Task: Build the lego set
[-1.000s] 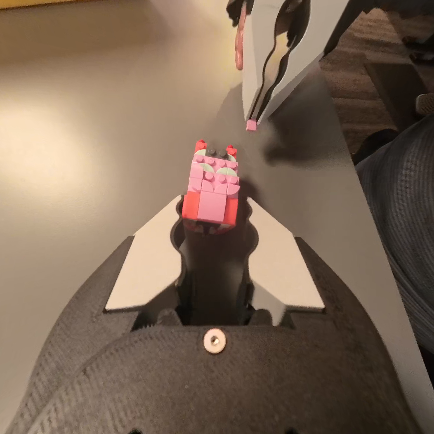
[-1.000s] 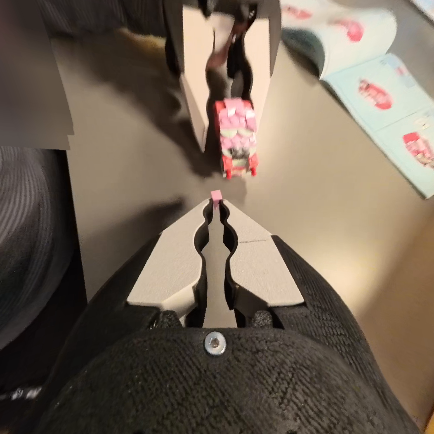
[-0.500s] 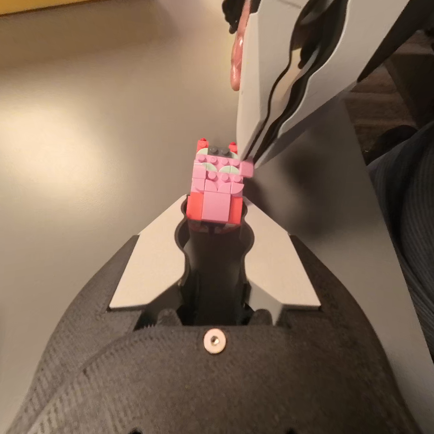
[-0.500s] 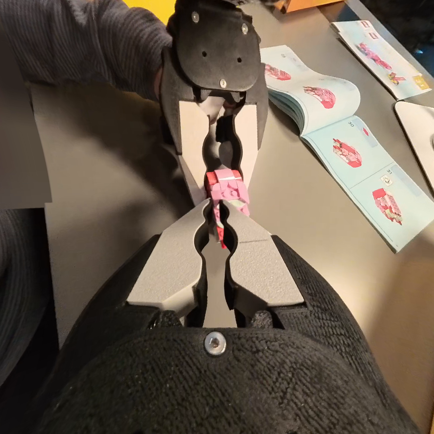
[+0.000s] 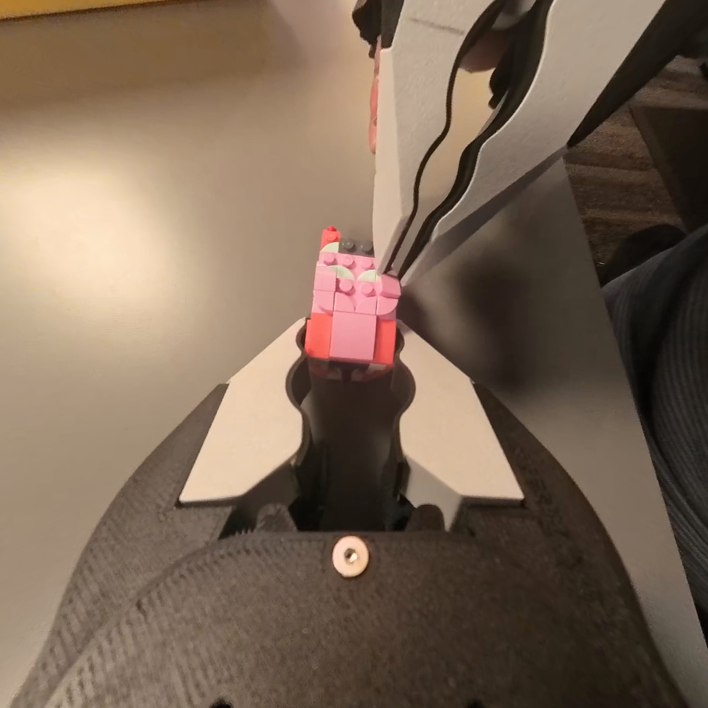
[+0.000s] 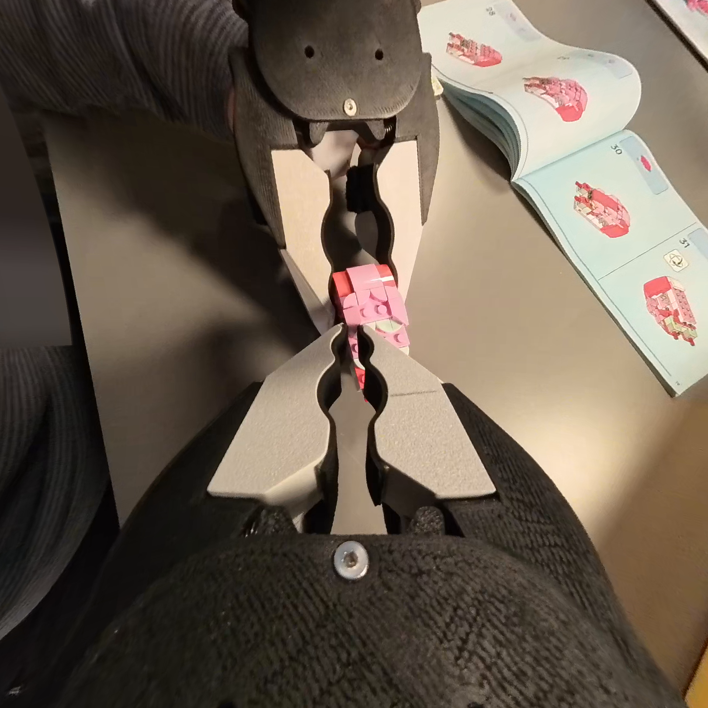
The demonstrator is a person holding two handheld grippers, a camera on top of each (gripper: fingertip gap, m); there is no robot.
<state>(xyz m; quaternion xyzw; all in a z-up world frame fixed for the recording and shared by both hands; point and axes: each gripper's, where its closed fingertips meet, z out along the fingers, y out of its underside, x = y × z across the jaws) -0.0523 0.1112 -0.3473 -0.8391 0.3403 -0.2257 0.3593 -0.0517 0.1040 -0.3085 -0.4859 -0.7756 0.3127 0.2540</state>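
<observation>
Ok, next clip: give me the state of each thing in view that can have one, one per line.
Left gripper: closed on the brick model, fingers against its red sides.
Right gripper: fingers nearly together, tips on the model's top; whether a small piece sits between them is hidden.
Pink and red brick model: partly built, held above the table.
Instruction booklet: lying open on the table.

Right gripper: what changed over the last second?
The right gripper carried a small pink piece in from beside the brick model and now sits with its tips on the model's top right edge, fingers nearly together. The left gripper closed slightly onto the model's red base. Table and open booklet look unchanged.
</observation>
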